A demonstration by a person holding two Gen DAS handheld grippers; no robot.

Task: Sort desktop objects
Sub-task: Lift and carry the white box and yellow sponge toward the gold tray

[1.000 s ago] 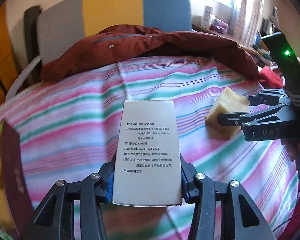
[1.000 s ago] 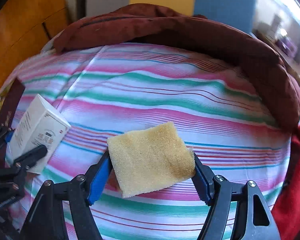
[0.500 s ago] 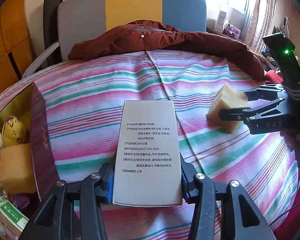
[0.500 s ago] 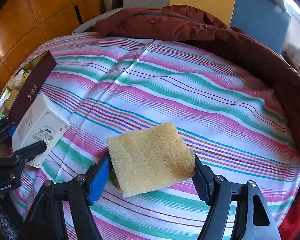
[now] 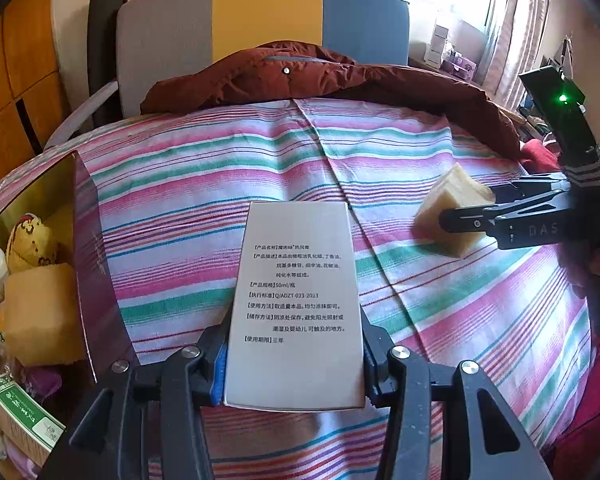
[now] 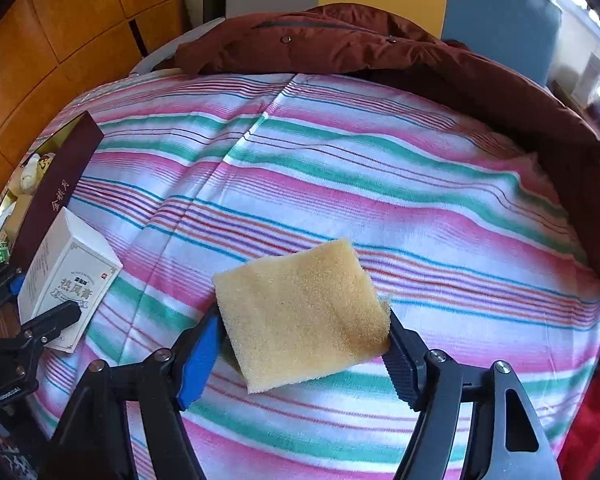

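Note:
My left gripper is shut on a white carton with printed text, held above the striped cloth. The carton also shows at the left of the right wrist view. My right gripper is shut on a yellow sponge, also above the cloth. In the left wrist view the sponge and the right gripper are at the right. An open dark red box lies at the left, with a yellow sponge block, a plush toy and a green packet inside.
A striped cloth covers the surface. A dark red jacket lies along its far edge and down the right side. A grey, yellow and blue headboard stands behind. Red fabric lies at the right.
Both grippers have risen and pulled back with their loads. The open red box and its contents have come into view at the left.

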